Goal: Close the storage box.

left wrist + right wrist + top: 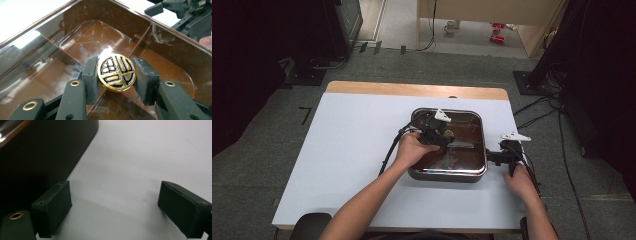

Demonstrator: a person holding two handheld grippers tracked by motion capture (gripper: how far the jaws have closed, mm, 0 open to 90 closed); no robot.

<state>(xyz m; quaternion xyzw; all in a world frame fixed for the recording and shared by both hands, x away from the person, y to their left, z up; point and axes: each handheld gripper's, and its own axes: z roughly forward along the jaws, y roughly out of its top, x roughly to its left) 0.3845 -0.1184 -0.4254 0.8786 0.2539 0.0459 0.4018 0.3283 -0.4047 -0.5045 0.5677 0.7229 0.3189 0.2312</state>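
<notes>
Black padded jaws of my left claw sit clamped on a round gold-and-black knob, one pad on each side of its rim, emblem face toward the camera. That knob belongs to the clear brown-tinted glass lid over the square steel pan, which sits on the pale blue desk right of centre. In the high view the left hand reaches over the pan's near-left edge, claw roughly above the lid's centre.

My right claw has its jaws wide apart with nothing between them, resting low over bare desk just beside the pan's right wall. From above, that claw sits at the pan's right-hand handle; touching or not, can't tell.

Key relation: knob already lies between the left pads, lid flat under it, so I judge the next move is a straight lift. Right claw is near enough to steady the pan.
</notes>
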